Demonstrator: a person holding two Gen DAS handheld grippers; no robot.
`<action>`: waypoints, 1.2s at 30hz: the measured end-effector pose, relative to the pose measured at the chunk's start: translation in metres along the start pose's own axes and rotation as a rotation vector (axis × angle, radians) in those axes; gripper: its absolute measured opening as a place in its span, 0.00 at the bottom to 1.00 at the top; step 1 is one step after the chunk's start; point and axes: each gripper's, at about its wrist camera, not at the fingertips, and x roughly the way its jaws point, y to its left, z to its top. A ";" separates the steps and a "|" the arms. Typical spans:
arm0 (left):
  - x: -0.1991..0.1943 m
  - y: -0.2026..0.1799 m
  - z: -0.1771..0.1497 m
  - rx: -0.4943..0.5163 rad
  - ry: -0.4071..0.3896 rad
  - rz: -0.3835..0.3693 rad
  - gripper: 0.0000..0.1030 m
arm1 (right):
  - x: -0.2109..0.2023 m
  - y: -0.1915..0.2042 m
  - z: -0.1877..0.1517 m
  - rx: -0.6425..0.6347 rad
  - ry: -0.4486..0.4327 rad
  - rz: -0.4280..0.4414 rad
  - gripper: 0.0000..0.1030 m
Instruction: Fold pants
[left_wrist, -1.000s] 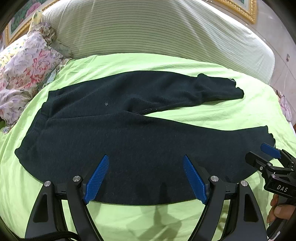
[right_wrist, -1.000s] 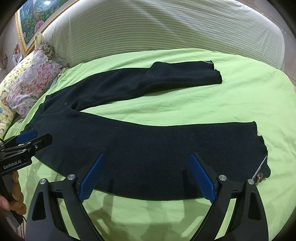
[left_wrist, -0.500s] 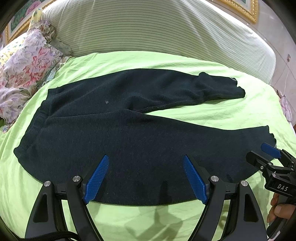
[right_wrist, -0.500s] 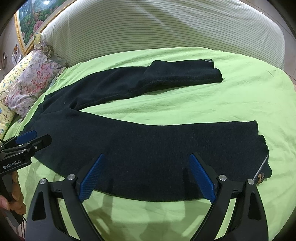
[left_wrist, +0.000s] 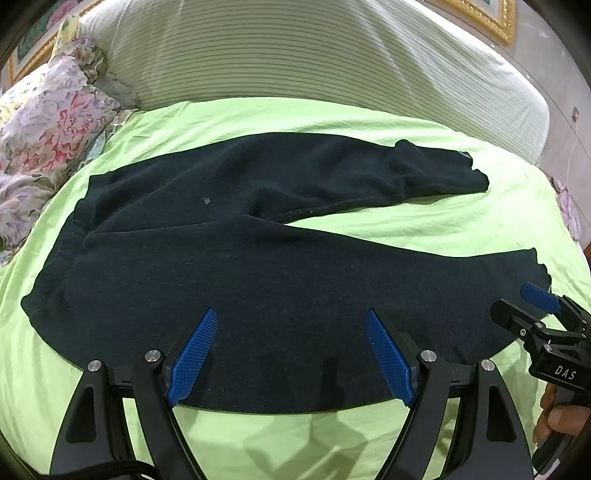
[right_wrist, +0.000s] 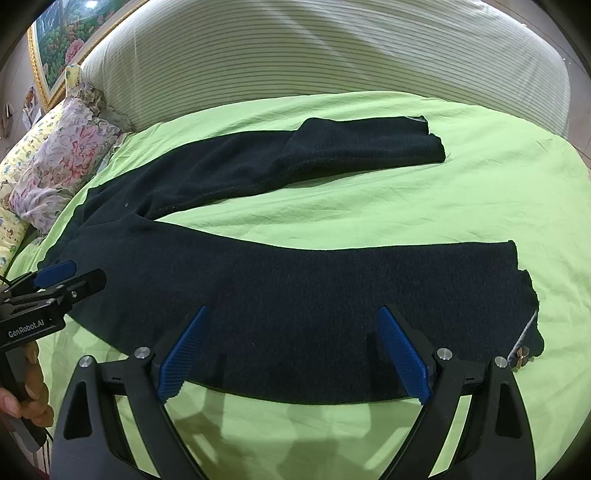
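Note:
Dark navy pants (left_wrist: 229, 266) lie flat on the green bed sheet (left_wrist: 424, 225), waistband to the left, two legs spread to the right. They also show in the right wrist view (right_wrist: 314, 288). My left gripper (left_wrist: 291, 325) is open and empty, hovering over the near edge of the pants' seat and thigh. My right gripper (right_wrist: 291, 325) is open and empty over the near leg's lower edge. Each gripper shows at the edge of the other's view: the right gripper (left_wrist: 532, 310) by the near cuff, the left gripper (right_wrist: 66, 280) by the waistband.
A striped white headboard cushion (left_wrist: 295, 59) runs along the far side of the bed. Floral pillows (left_wrist: 48, 133) lie at the far left. A small tag or ornament (right_wrist: 521, 356) shows at the near cuff.
The left wrist view has shifted slightly, the pants sitting a little lower and closer. The right view barely changed. Both grippers stay open.

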 end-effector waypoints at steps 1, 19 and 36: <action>0.001 -0.001 0.000 0.002 0.001 0.000 0.80 | 0.000 0.000 0.000 0.001 -0.002 -0.001 0.89; 0.010 -0.001 0.012 0.047 0.021 -0.031 0.80 | -0.002 -0.008 0.015 0.057 -0.030 0.044 0.89; 0.057 0.002 0.109 0.174 0.046 -0.114 0.80 | 0.027 -0.070 0.110 0.128 -0.053 -0.012 0.89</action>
